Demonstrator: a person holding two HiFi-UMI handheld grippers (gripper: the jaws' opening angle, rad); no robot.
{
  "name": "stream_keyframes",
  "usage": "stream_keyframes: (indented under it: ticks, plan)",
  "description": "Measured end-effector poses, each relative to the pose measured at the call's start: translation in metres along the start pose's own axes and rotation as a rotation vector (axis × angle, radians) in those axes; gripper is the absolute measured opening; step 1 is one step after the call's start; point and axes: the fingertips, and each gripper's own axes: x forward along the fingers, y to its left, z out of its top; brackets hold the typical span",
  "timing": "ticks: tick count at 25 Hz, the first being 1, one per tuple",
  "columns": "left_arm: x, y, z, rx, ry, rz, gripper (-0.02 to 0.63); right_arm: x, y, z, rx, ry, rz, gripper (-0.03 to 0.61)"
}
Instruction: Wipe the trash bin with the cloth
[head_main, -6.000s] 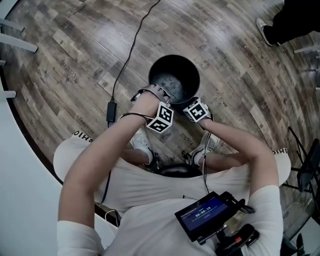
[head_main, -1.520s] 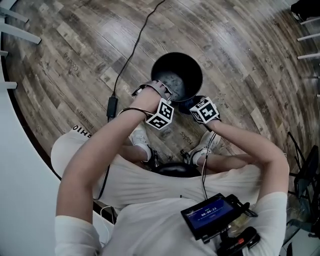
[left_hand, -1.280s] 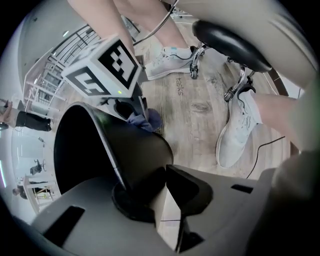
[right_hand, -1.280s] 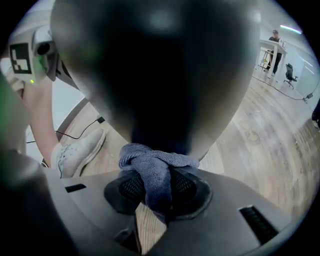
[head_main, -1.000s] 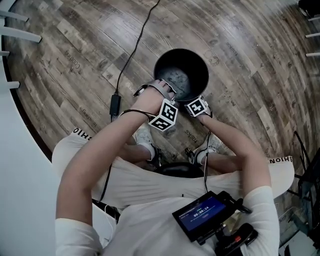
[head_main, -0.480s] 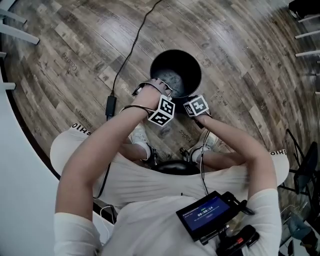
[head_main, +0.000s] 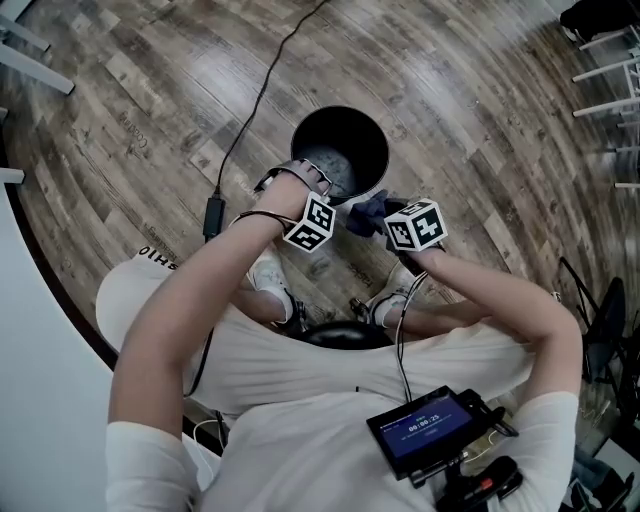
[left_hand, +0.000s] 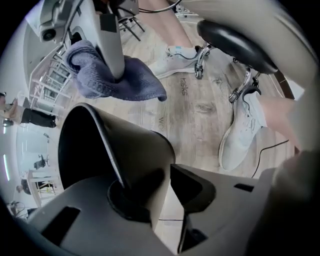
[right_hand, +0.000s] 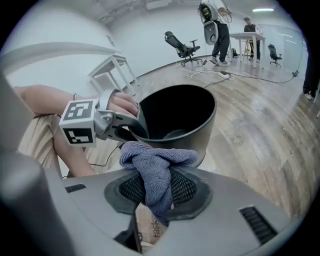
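Drooping cloth (right_hand: 157, 167) in right hand-held gripper (right_hand: 159, 194)

Word "tasks" printed on grey-brown wooden floor plank (left_hand: 184, 86); black chest-mounted device (head_main: 425, 432) has a blue screen showing timer digits, unreadably small; lettering at white shorts (head_main: 150, 256) hem illegible.

Black round trash bin (right_hand: 202, 131): smooth hard wall with a faint sheen, duller inside. Blue-grey terry cloth (right_hand: 159, 167): soft, napped, matt. Right gripper (right_hand: 157, 192): grey matt plastic shell; dark pads (right_hand: 186, 189) with a fine mesh texture. Grey-brown wood-grain plank floor (head_main: 150, 90): smooth, glossy in patches.
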Motion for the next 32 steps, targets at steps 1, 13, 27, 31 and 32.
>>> stream_keyframes:
  ticks: [1,13,27,31,32]
  plan:
    - [0.0,0.001,0.001,-0.005,0.0,0.007,0.107,-0.001,0.0,0.006,-0.003,-0.014,-0.004,0.104]
    - [0.001,0.01,0.012,-0.065,-0.02,-0.011,0.08,0.084,-0.044,-0.023,-0.11,0.073,-0.045,0.104]
    - [0.004,0.027,0.024,-0.168,-0.056,0.009,0.08,0.19,-0.1,-0.075,-0.098,0.091,-0.143,0.104]
    - [0.003,0.024,0.026,-0.172,-0.078,0.001,0.089,0.182,-0.1,-0.078,-0.034,0.111,-0.1,0.104]
    - [0.003,0.022,0.027,-0.171,-0.082,-0.008,0.11,0.176,-0.099,-0.078,-0.003,0.122,-0.096,0.104]
